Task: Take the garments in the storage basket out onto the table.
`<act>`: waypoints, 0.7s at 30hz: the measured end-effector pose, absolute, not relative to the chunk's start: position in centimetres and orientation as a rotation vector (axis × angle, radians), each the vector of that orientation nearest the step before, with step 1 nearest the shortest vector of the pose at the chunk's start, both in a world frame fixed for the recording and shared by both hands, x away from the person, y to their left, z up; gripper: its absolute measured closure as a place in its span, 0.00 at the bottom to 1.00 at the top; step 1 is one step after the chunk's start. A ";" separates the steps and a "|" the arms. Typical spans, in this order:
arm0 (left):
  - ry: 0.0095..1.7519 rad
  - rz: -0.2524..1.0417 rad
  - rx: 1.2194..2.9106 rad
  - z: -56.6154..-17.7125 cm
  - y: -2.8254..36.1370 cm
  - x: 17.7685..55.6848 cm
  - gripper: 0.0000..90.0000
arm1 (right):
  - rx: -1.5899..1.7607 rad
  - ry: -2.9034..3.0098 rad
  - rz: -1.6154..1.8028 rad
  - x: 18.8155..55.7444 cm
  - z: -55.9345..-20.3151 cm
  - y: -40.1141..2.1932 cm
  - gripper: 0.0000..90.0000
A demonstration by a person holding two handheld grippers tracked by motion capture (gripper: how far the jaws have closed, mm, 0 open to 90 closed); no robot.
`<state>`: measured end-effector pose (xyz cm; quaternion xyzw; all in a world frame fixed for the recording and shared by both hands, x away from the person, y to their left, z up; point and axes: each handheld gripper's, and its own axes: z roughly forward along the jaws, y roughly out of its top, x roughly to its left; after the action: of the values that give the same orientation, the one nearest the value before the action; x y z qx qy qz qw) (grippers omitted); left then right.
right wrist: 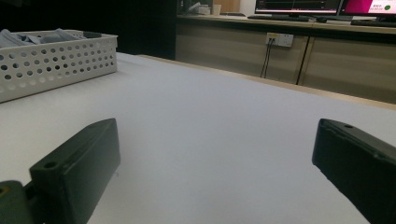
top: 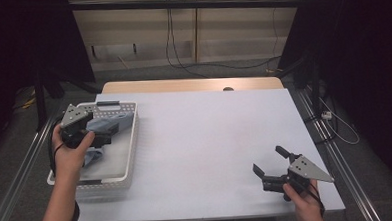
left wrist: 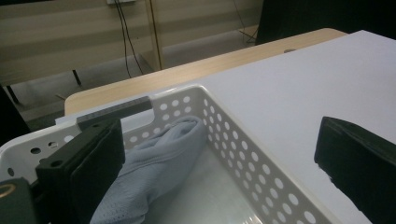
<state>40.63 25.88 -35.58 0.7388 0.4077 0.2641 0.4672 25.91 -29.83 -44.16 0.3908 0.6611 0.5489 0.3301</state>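
A white perforated basket (top: 130, 143) stands at the table's left side with a grey-blue cloth (top: 112, 124) bunched inside it. A hand holds my left gripper (top: 101, 130) over the basket, jaws wide open. In the left gripper view the cloth (left wrist: 159, 163) lies beside the left jaw, and the right jaw hangs past the basket wall (left wrist: 243, 135). My right gripper (top: 270, 161) rests low near the table's front right corner, open and holding nothing. Its own view looks across the bare white tabletop toward the basket (right wrist: 56, 63).
The white tabletop (top: 210, 135) stretches between the basket and the right gripper. A wooden strip (top: 193, 84) runs along the far edge. Metal rails flank the table, and cables (top: 182, 66) trail on the floor behind. Monitors (right wrist: 299, 7) sit on a far counter.
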 end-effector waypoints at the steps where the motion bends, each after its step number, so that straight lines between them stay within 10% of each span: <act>1: 1.000 0.648 1.813 -35.6 25.9 40.6 0.02 | 1.023 1.730 1.436 25.9 -44.1 -29.9 0.01; 21: 1.078 0.676 1.872 -36.9 27.5 41.6 0.03 | 1.015 1.743 1.458 25.9 -44.1 -29.6 0.01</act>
<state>41.62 27.47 -36.90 0.7484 0.4312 0.2704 0.4252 25.93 -29.65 -44.09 0.3864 0.6633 0.5549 0.3207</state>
